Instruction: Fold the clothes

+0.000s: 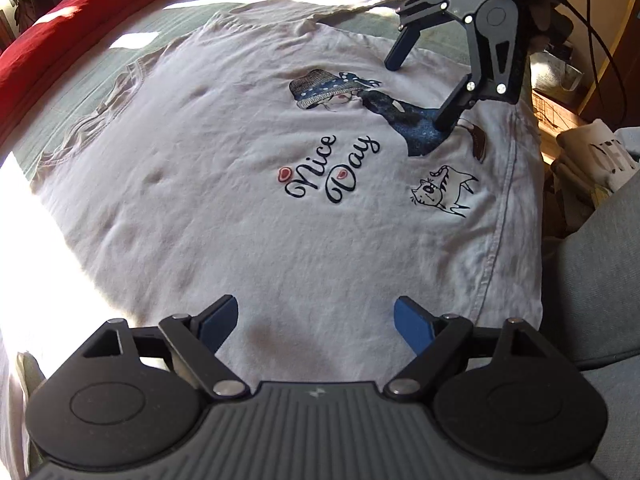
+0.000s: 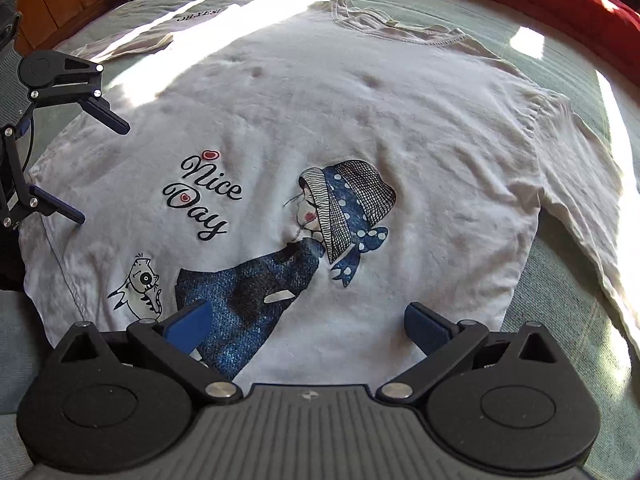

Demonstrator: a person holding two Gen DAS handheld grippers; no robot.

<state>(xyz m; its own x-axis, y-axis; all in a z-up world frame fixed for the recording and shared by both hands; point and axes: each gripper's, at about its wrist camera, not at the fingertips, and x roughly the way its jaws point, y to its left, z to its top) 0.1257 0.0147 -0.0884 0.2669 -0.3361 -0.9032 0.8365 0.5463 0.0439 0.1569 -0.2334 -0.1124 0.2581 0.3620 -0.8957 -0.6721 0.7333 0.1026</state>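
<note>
We see a white cotton T-shirt w/ a printed girl in a blue dotted headscarf, a small cat and "Nice Day" lettering (image 1: 248, 208) spread flat, print side up, on a bed w/ a pale green cover (image 2: 560, 296); its collar lies toward the far side, near a red blanket (image 1: 60, 28) along the bed's edge. Sun patches fall across the shirt & cover. Our left tool (image 1: 316, 324) hangs over the shirt's lower part near the hem, blue-padded fingers (image 1: 412, 328) spread wide, nothing between them, not gripping. Our right tool (image 2: 306, 326) sits over the hem area by the blue dress print, fingers likewise wide apart & empty; in the left wrist view it shows at upper right (image 1: 420, 88), tips down just above the cloth — contact we can't tell. In the right wrist view the left tool appears at the left edge (image 2: 100, 168), over the shirt's side. Another folded pale garment w/ dark lettering (image 2: 168, 24) lies beyond the shirt on the cover.
</note>
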